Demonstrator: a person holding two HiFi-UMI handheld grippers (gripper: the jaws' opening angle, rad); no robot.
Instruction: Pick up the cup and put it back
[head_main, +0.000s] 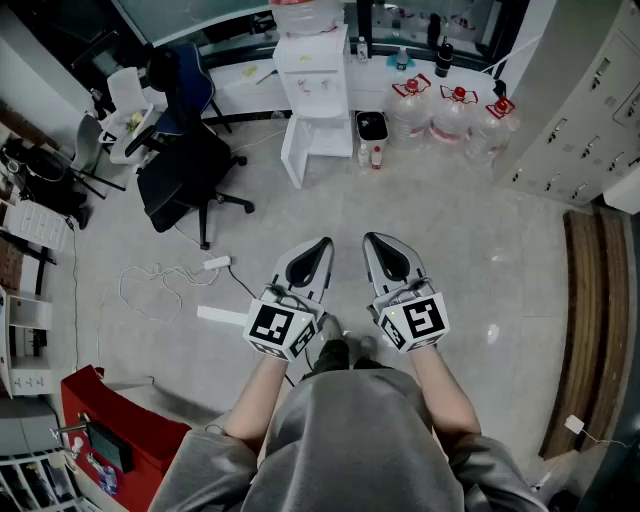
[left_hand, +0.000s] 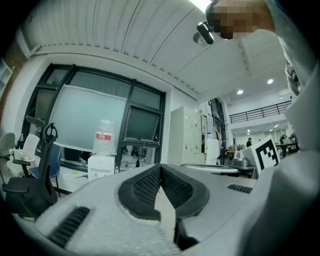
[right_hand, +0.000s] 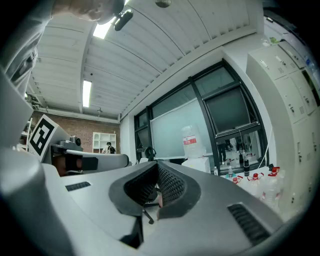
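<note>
Left hand-held gripper (head_main: 322, 244) closed, empty | right hand-held gripper (head_main: 370, 241) closed, empty | water jugs (head_main: 455, 112): three | office chair (head_main: 185, 165): one

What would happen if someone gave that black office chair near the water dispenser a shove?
The black office chair would probably roll rather than tip: it stands on splayed legs that seem to end in castors, on a smooth floor. Its seat may well swivel too. It looks too bulky to lift lightly.
</note>
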